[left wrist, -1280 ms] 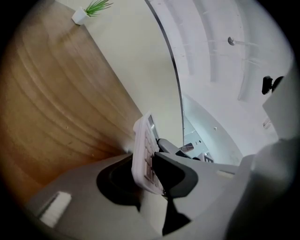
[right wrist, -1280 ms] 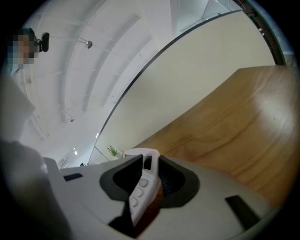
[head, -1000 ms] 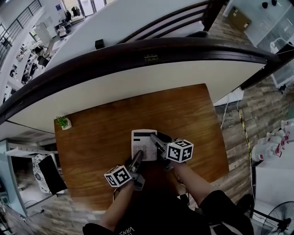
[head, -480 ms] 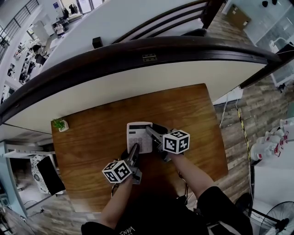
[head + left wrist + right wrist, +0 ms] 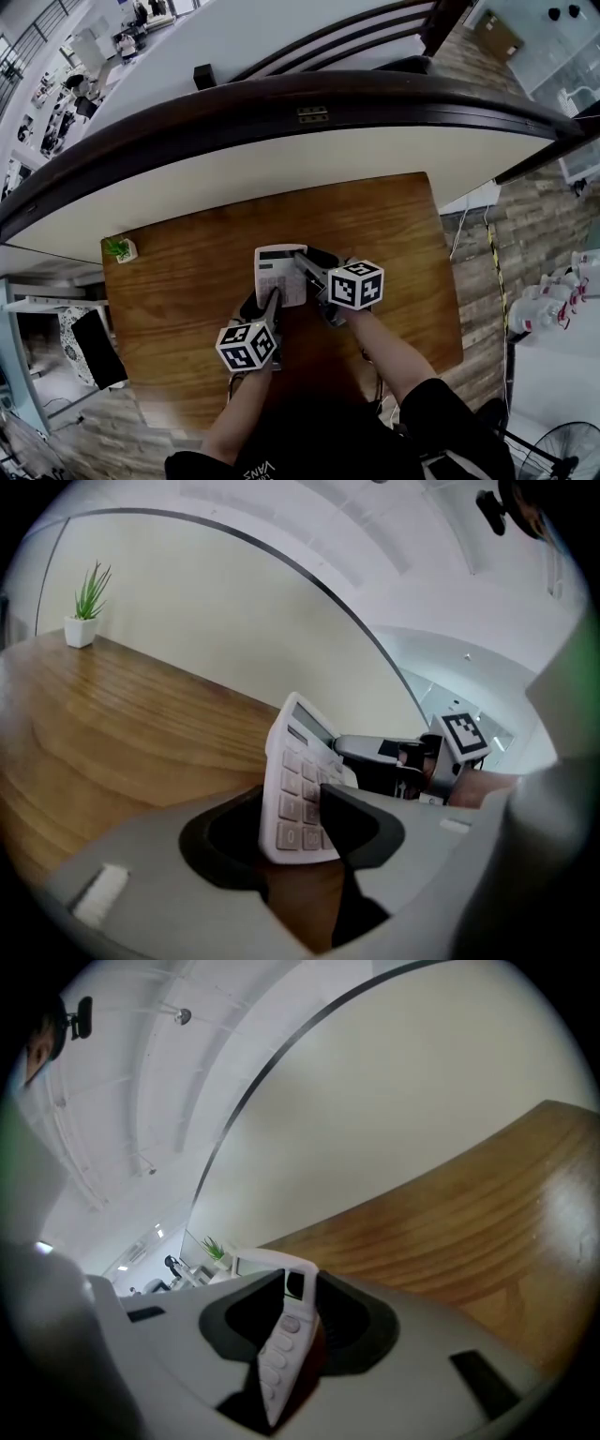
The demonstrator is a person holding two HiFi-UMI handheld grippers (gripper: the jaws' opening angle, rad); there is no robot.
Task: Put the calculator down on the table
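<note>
A brown wooden surface (image 5: 187, 291) is bounded behind by a curved white partition (image 5: 281, 169). A small potted plant (image 5: 123, 249) is set at its far left corner. A white calculator (image 5: 273, 273) is held tilted over the surface's middle, pinched by the right tool (image 5: 300, 268). The jaws of the left tool (image 5: 272, 300) have just been opening and are spread around its near end.

A wooden table (image 5: 187, 281) filled the centre, with a small potted plant (image 5: 123, 249) at its nine o'clock corner. A curved white partition (image 5: 309, 169) topped by a dark rail (image 5: 281, 103) bounded it at twelve. Wood-plank floor (image 5: 530, 216) spread toward three o'clock, a fan (image 5: 562, 455) stood at four, and a bright open office (image 5: 56, 84) lay at ten.
</note>
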